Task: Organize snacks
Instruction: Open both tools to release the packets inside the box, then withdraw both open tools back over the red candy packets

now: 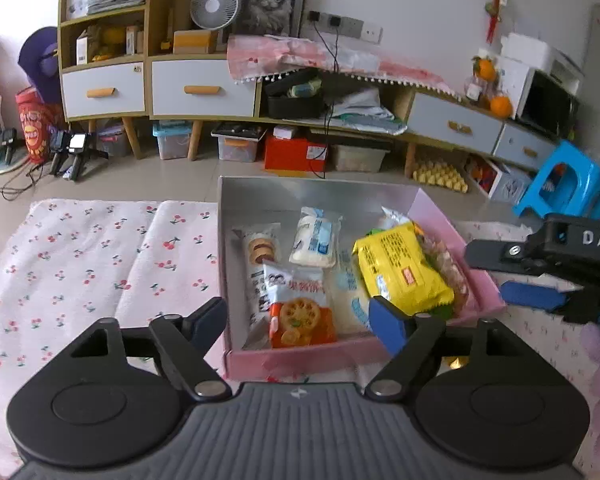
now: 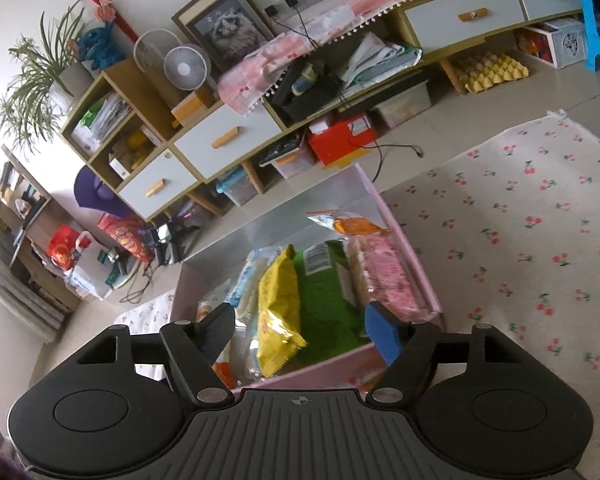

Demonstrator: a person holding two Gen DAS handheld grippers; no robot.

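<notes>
A pink box (image 1: pixel 300 360) with a silver inside holds several snack packets: a yellow packet (image 1: pixel 400 268), a white and blue packet (image 1: pixel 316 236), an orange cracker packet (image 1: pixel 300 312) and a roll-cake packet (image 1: pixel 260 252). My left gripper (image 1: pixel 300 320) is open and empty above the box's near edge. My right gripper (image 2: pixel 300 328) is open and empty over the box's near wall (image 2: pixel 340 368), above the yellow packet (image 2: pixel 280 312), a green packet (image 2: pixel 328 300) and a pink packet (image 2: pixel 384 276). The right gripper also shows in the left wrist view (image 1: pixel 540 272), right of the box.
The box sits on a cherry-print cloth (image 1: pixel 80 272), which also shows in the right wrist view (image 2: pixel 520 240). Beyond the table are a low cabinet with drawers (image 1: pixel 200 88), storage bins on the floor, and a blue stool (image 1: pixel 564 184).
</notes>
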